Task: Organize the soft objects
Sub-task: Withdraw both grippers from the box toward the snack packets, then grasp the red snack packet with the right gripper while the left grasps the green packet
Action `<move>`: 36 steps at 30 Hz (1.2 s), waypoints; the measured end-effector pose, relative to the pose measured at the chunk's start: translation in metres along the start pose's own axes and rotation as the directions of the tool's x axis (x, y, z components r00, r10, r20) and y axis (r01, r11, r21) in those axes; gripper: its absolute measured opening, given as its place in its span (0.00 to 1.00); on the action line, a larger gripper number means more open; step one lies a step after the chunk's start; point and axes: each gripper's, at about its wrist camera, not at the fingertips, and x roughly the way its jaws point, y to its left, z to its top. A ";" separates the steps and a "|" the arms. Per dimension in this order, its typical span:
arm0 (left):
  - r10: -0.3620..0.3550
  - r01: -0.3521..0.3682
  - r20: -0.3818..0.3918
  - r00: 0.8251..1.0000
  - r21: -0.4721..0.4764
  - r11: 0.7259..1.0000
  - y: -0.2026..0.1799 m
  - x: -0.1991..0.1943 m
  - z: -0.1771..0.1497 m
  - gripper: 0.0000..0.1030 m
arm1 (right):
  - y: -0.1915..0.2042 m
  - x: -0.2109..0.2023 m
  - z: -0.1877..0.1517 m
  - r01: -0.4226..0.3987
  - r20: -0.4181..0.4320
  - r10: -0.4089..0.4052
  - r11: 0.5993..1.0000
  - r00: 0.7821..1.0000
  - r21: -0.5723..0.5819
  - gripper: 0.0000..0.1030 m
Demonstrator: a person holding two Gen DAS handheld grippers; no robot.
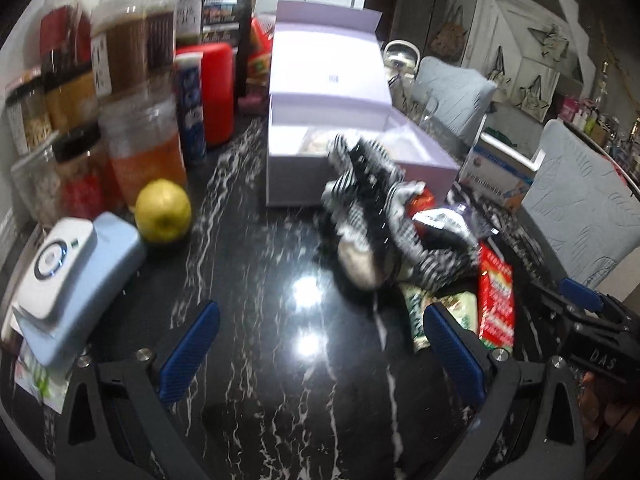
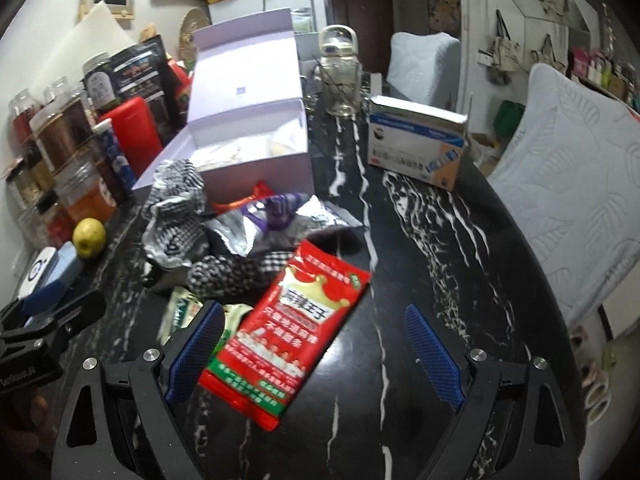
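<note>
Both wide-open, empty grippers, left gripper point(image 1: 316, 354) and right gripper point(image 2: 314, 354), hover above checked cloths point(image 2: 180, 208) and snack packets point(image 2: 288, 336) heaped mid-bench, unsorted before the open lilac box point(image 2: 256, 148).

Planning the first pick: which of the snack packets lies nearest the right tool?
The red packet with the crown print: it lies partly between the right tool's open jaws; the silver-purple packet and green packet sit farther off.

Right gripper point(image 2: 312, 354) spread wide, red packet point(image 2: 286, 332) between, checkered cloth point(image 2: 176, 200) beyond
</note>
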 end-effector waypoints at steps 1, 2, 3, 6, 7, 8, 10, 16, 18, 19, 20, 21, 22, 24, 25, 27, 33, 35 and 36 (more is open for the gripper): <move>-0.001 0.001 -0.009 1.000 -0.002 1.000 0.001 0.002 -0.001 1.00 | -0.001 0.004 -0.001 0.006 -0.009 -0.006 1.000 1.000 0.009 0.90; -0.003 0.003 -0.015 1.000 -0.008 1.000 0.001 0.004 -0.001 1.00 | -0.002 0.007 -0.002 0.007 -0.018 -0.007 1.000 1.000 0.017 0.90; -0.006 0.005 -0.015 1.000 -0.013 1.000 0.002 0.004 -0.002 1.00 | -0.003 0.011 -0.003 0.008 -0.034 -0.007 1.000 0.999 0.028 0.90; -0.008 0.008 -0.015 1.000 -0.019 1.000 0.004 0.007 -0.003 1.00 | -0.007 0.021 -0.003 -0.009 -0.066 0.014 0.998 0.998 0.070 0.90; -0.003 0.003 -0.016 1.000 -0.016 1.000 0.004 0.007 -0.003 1.00 | -0.008 0.024 -0.003 -0.035 -0.071 0.041 0.996 0.997 0.088 0.90; 0.000 0.000 -0.017 1.000 -0.012 1.000 0.004 0.008 -0.003 1.00 | -0.008 0.027 -0.002 -0.056 -0.076 0.064 0.993 0.995 0.100 0.90; 0.000 -0.001 -0.022 1.000 -0.007 1.000 0.004 0.010 -0.002 1.00 | -0.010 0.036 -0.002 -0.085 -0.104 0.099 0.987 0.990 0.137 0.90; -0.013 0.012 -0.037 0.999 -0.010 1.000 0.002 0.014 -0.002 1.00 | -0.006 0.048 0.001 -0.055 -0.119 0.069 0.991 0.990 0.119 0.90; -0.018 0.018 -0.042 0.999 -0.010 1.000 0.001 0.015 -0.001 1.00 | -0.006 0.052 0.002 -0.044 -0.129 0.059 0.992 0.990 0.118 0.90; -0.022 0.022 -0.042 0.999 -0.007 1.000 0.000 0.015 0.000 1.00 | -0.006 0.052 0.002 -0.027 -0.130 0.042 0.993 0.991 0.111 0.90; -0.023 0.023 -0.042 0.999 -0.004 1.000 -0.001 0.016 0.001 1.00 | -0.006 0.054 0.002 -0.019 -0.135 0.034 0.994 0.990 0.107 0.90; -0.026 0.026 -0.040 0.999 0.000 1.000 -0.002 0.016 0.002 1.00 | -0.005 0.055 0.003 -0.014 -0.136 0.028 0.995 0.990 0.102 0.90; -0.031 0.031 -0.037 0.999 0.004 1.000 -0.003 0.016 0.002 1.00 | -0.004 0.055 0.003 -0.008 -0.138 0.021 0.995 0.990 0.095 0.89; -0.037 0.037 -0.039 0.999 0.010 0.999 -0.006 0.017 0.002 1.00 | -0.001 0.056 0.002 0.012 -0.135 -0.004 0.998 0.991 0.054 0.82; -0.041 0.041 -0.042 0.998 0.014 0.999 -0.007 0.018 0.002 1.00 | 0.003 0.056 0.001 0.030 -0.134 -0.028 0.999 0.991 0.015 0.72; -0.054 0.054 -0.052 0.997 0.015 0.998 -0.010 0.020 0.002 1.00 | 0.007 0.055 -0.002 0.061 -0.132 -0.067 0.997 0.989 -0.048 0.65; -0.117 0.120 -0.071 0.991 0.037 0.992 -0.027 0.024 0.001 1.00 | -0.005 0.043 -0.009 0.006 -0.125 -0.015 0.997 0.992 -0.072 0.44; -0.131 0.135 -0.078 0.988 0.057 0.989 -0.035 0.025 0.000 1.00 | -0.009 0.040 -0.011 -0.004 -0.121 -0.005 0.997 0.993 -0.076 0.42; -0.139 0.145 -0.087 0.986 0.066 0.987 -0.038 0.027 0.000 1.00 | -0.010 0.039 -0.012 -0.006 -0.119 -0.004 0.997 0.993 -0.081 0.42</move>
